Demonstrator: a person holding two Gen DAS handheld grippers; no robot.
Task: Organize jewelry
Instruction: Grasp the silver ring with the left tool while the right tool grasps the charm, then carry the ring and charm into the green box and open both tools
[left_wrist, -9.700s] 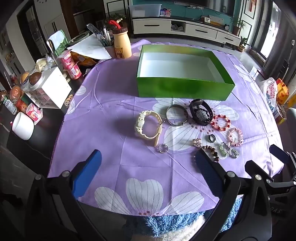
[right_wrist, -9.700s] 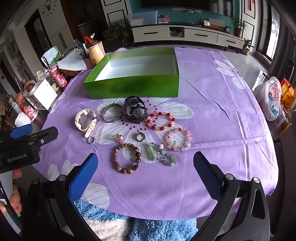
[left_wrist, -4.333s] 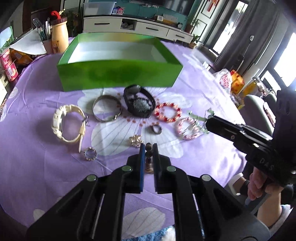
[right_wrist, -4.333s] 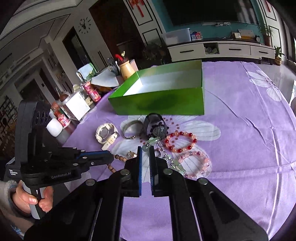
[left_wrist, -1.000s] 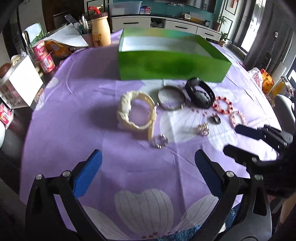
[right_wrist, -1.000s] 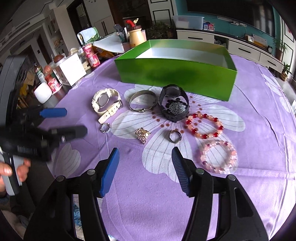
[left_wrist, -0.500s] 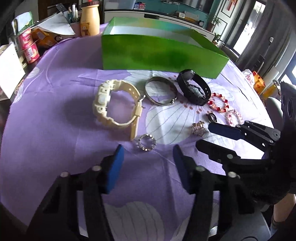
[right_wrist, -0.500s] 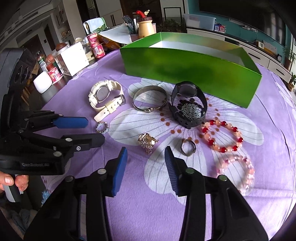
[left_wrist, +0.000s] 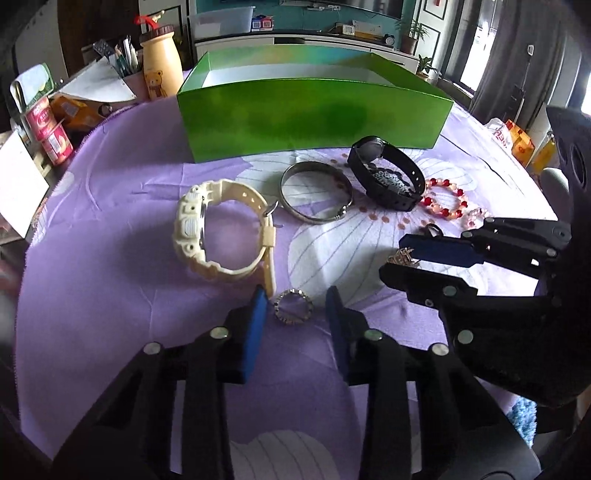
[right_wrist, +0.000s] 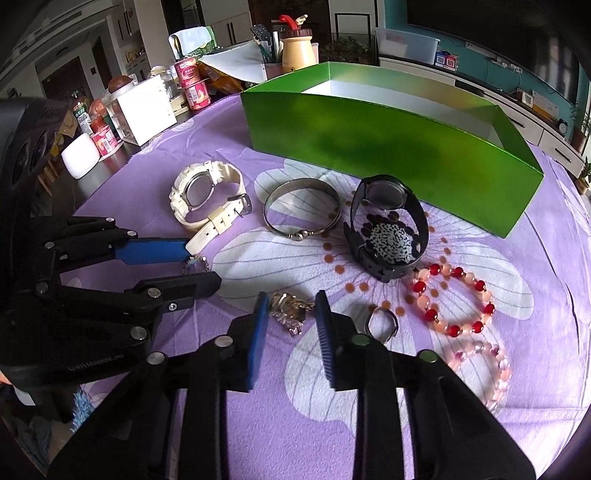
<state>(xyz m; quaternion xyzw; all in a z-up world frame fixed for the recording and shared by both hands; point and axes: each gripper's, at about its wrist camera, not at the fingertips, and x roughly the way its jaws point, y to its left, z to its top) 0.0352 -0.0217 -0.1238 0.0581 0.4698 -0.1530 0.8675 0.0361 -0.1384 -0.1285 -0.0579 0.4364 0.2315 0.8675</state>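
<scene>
From the left wrist, the left gripper (left_wrist: 295, 308) is closing around a small sparkling silver ring (left_wrist: 293, 307) lying on the purple flowered cloth (left_wrist: 110, 258), its blue pads not yet touching it; a cream plastic watch (left_wrist: 221, 236) lies just beyond, the green open box (left_wrist: 314, 122) farther back. From the right wrist, the right gripper (right_wrist: 290, 314) is closing on a gold crystal ornament (right_wrist: 290, 312), pads at its sides, contact unclear; this view alone shows a plain silver ring (right_wrist: 382, 325) beside it.
</scene>
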